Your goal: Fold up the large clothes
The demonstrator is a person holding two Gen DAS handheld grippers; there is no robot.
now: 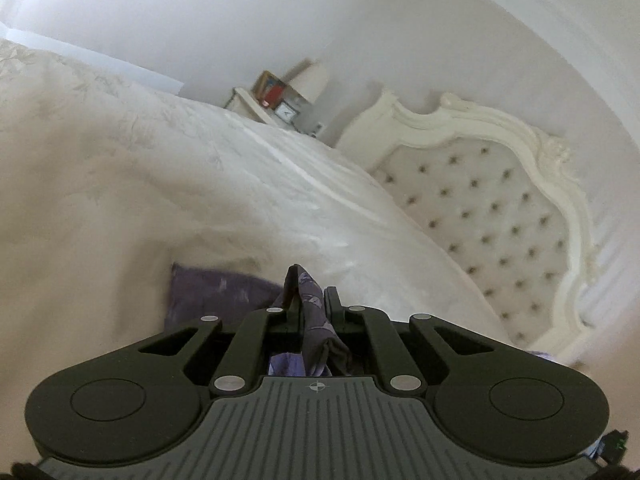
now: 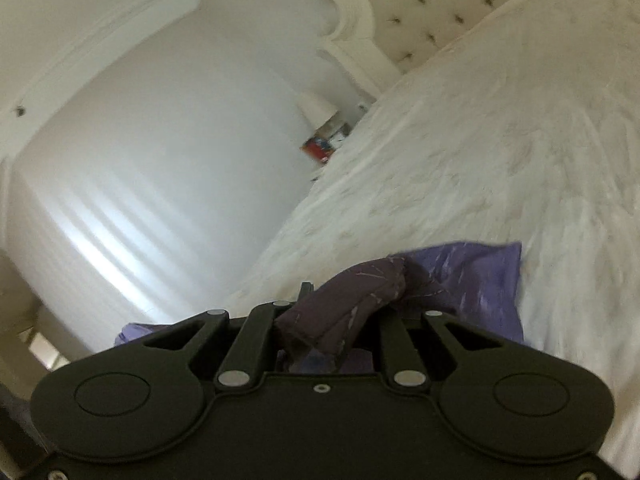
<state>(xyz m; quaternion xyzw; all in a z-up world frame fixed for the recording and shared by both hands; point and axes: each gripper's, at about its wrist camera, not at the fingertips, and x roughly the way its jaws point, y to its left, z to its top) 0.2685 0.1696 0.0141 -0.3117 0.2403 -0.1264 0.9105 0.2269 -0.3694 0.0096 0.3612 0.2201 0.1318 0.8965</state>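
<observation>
Two grippers work over the white bed [image 1: 160, 184], whose tufted headboard [image 1: 492, 216] stands ahead of the left gripper [image 1: 313, 292]. A purple garment [image 2: 472, 280] lies on the bed just beyond both. The left gripper pinches a fold of it; the right gripper [image 2: 340, 304] clamps a bunched part.

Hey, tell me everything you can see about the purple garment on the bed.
The purple garment is thin, soft-looking woven cloth, lilac on its lit face and darker plum in its folds, with pale streaky markings. Part of it lies flat on the white bedspread, one corner squared off. The left gripper is shut on a narrow upright pleat of it, and the right gripper is shut on a thicker bunched fold. A bit of it hangs below each gripper. Its overall shape and type cannot be told.
</observation>
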